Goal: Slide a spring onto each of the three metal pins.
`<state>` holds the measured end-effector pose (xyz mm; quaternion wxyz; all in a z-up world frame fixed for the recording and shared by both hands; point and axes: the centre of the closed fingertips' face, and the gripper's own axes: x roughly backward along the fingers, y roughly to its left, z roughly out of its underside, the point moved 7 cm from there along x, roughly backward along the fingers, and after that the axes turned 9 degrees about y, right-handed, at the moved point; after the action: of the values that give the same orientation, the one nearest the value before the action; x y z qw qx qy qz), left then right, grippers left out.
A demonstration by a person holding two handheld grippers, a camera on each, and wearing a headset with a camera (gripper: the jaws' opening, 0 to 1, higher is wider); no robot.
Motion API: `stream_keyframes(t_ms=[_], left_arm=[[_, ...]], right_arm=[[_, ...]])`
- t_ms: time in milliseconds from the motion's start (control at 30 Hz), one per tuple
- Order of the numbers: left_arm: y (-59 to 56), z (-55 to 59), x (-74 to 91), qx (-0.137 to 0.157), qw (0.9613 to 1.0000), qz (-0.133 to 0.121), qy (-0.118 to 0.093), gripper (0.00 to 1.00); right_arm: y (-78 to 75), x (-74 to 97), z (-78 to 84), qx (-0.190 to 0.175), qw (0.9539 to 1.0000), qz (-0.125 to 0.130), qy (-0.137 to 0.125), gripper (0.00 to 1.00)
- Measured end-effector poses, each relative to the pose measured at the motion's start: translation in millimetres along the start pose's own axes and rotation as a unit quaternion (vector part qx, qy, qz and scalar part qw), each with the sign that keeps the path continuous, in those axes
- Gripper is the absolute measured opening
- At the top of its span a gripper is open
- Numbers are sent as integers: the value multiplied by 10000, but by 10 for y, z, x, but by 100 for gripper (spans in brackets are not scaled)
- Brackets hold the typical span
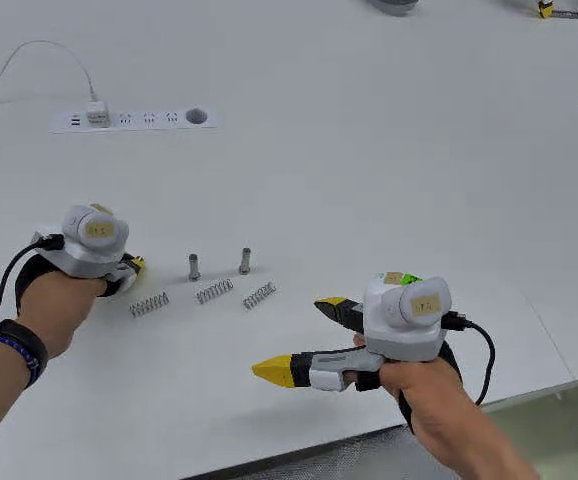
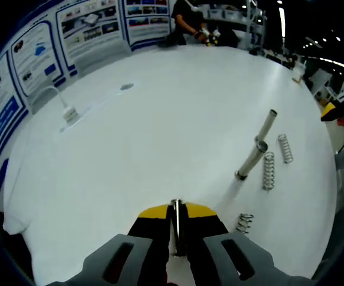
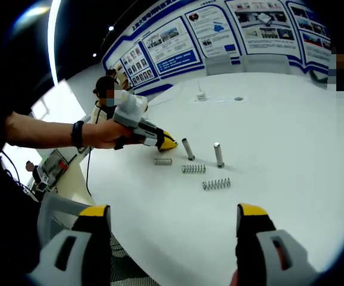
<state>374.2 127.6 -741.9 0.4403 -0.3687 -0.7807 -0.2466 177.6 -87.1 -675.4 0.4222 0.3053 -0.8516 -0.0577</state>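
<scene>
Your left gripper (image 2: 176,210): jaws pinched on one metal pin (image 2: 176,229), just left of the row of parts. Your right gripper (image 1: 302,336): jaws spread, nothing between them, to the right of the springs. Upright on the white table (image 1: 389,180): left pin (image 1: 194,266), right pin (image 1: 245,260). Lying just in front of them: left spring (image 1: 149,303), middle spring (image 1: 214,291), right spring (image 1: 259,295). Far left: power strip (image 1: 134,119).
</scene>
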Motion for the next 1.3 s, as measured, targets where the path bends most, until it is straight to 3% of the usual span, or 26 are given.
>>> stream_keyframes(t_ms=[133,300,400,867,1300], left_arm=[[-10,-5,-9,-231,9997,-69,36,8],[-22,16,5,-146,9999,-19,88,8],[-32,37,48,76,10000,40,7,7],[-18,80,312,510,9979,111,-380,7],[8,179,478,722,9961,64,-499,7]], right_arm=[[-12,4,-4,15,10000,26,-22,89],[-15,7,-5,89,9999,75,31,90],[-13,12,-13,69,10000,72,-7,90],[-19,37,16,1,10000,80,-41,89],[-2,46,26,22,10000,47,-54,89]])
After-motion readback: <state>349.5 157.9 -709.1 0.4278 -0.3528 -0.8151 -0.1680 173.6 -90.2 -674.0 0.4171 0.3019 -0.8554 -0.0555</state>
